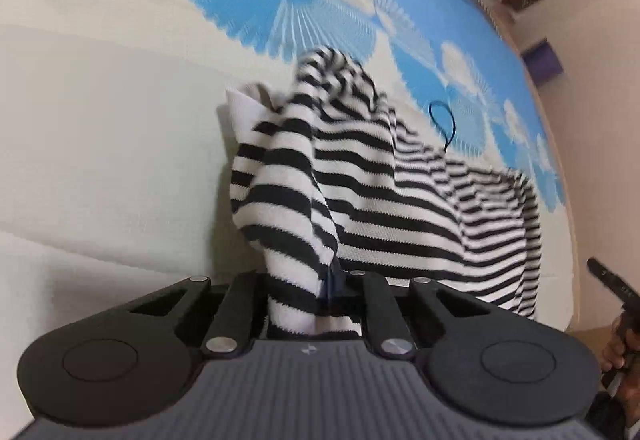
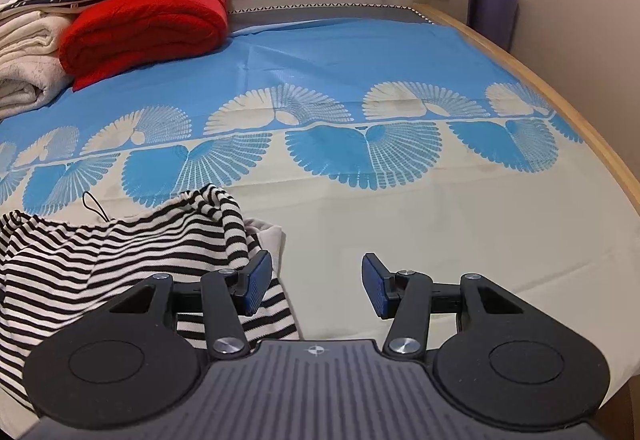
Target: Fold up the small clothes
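From the left wrist: the left gripper [image 1: 326, 292] has its jaws closed on a bunched edge of the striped garment [image 1: 360, 179], so that part stands lifted off the bed sheet [image 1: 100, 139]. The rest of the garment trails away to the right, draped and wrinkled, with a thin black loop [image 1: 442, 121] just beyond its far edge. No flat, squared fold shows, so the fold looks barely begun or midway at best.

From the right wrist: the right gripper [image 2: 316, 286] is wide open and holds nothing. The striped garment [image 2: 100, 260] lies in a loose heap to its left, its edge passing under the left finger [image 2: 256, 282]. Far behind the garment, a red blanket [image 2: 148, 23] lies on the sheet. Judging by this, smoothing and the remaining folds are still left.
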The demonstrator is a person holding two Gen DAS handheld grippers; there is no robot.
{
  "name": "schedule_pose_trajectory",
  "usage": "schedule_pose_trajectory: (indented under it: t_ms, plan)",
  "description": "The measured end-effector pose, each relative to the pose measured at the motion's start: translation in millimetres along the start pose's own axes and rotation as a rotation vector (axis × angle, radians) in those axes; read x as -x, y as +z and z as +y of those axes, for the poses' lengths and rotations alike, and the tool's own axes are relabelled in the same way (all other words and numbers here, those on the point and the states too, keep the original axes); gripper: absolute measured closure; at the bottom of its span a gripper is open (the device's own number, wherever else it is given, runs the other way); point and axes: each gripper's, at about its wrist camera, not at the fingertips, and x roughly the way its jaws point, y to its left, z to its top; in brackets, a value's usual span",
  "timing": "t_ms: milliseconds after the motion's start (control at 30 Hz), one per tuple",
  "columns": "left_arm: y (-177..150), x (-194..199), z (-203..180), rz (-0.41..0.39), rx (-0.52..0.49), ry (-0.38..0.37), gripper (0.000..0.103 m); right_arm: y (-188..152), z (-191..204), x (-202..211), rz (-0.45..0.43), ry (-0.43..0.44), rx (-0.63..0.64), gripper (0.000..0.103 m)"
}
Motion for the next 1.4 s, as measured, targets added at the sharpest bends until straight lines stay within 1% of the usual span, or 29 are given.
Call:
schedule_pose_trajectory:
  t_ms: [33,133,167,233,267,300,433,533,600,700,800,867,967,1000,1033,1067,1100,1133,1167,1200,1233,1300,1367,1400]
  plan:
    - [0,7,1,-0.017,0.006,0.014,0.092,1,2,0,-0.001,0.001,-0.006,0.051]
    - [-1,28,6,-0.053,0.022,0.104,0.092,3,6,0,-0.008,0.009,-0.028,0.051]
    - [-3,33,4,-0.058,-0.004,0.165,0.092,3,8,0,-0.009,0.013,-0.037,0.051]
    - [-6,35,2,-0.045,-0.045,0.25,0.092,3,12,0,-0.011,0.022,-0.045,0.051]
    - [-8,35,2,-0.033,-0.052,0.27,0.092,3,15,0,-0.011,0.027,-0.042,0.051]
    - [-8,36,3,-0.027,-0.046,0.271,0.092,3,18,0,-0.01,0.031,-0.036,0.051]
    - [-5,42,3,-0.037,-0.021,0.24,0.092,2,26,0,-0.012,0.041,-0.003,0.051]
    - [1,46,-14,-0.051,-0.035,0.206,0.092,2,25,2,-0.015,0.042,-0.001,0.051]
    - [5,48,-37,-0.068,-0.056,0.165,0.093,3,21,3,-0.019,0.04,-0.014,0.051]
    - [7,50,-84,-0.093,-0.116,0.095,0.093,4,10,5,-0.027,0.038,-0.042,0.051]
    - [3,41,-137,-0.093,-0.144,-0.029,0.093,4,1,5,-0.03,0.03,-0.061,0.051]
    - [-2,27,-183,-0.075,-0.183,-0.096,0.093,4,-4,5,-0.031,0.026,-0.065,0.051]
    - [-17,-5,-247,-0.033,-0.25,-0.145,0.093,4,-8,5,-0.03,0.02,-0.068,0.051]
    - [-23,-16,-265,-0.019,-0.262,-0.148,0.092,4,-10,5,-0.03,0.02,-0.072,0.051]
    - [-28,-29,-283,-0.006,-0.273,-0.145,0.089,5,-11,5,-0.03,0.021,-0.077,0.051]
    - [-33,-40,-299,0.01,-0.288,-0.146,0.082,5,-11,5,-0.032,0.023,-0.085,0.051]
    - [-37,-49,-314,0.037,-0.308,-0.171,0.078,6,-11,5,-0.033,0.025,-0.092,0.051]
    - [-39,-54,-324,0.068,-0.323,-0.222,0.07,7,-10,5,-0.035,0.03,-0.099,0.051]
    - [-41,-54,-328,0.075,-0.327,-0.278,0.068,8,-10,6,-0.038,0.033,-0.106,0.051]
    - [-40,-47,-328,0.043,-0.322,-0.304,0.068,8,-10,5,-0.04,0.039,-0.115,0.051]
    - [-37,-37,-325,-0.006,-0.317,-0.302,0.068,8,-9,5,-0.04,0.047,-0.122,0.051]
    - [-29,-19,-311,-0.071,-0.301,-0.292,0.068,8,-7,5,-0.035,0.07,-0.126,0.051]
    - [-21,-4,-285,-0.104,-0.252,-0.263,0.068,9,-3,4,-0.033,0.101,-0.12,0.051]
    - [-15,1,-272,-0.107,-0.227,-0.245,0.068,10,0,3,-0.029,0.129,-0.119,0.051]
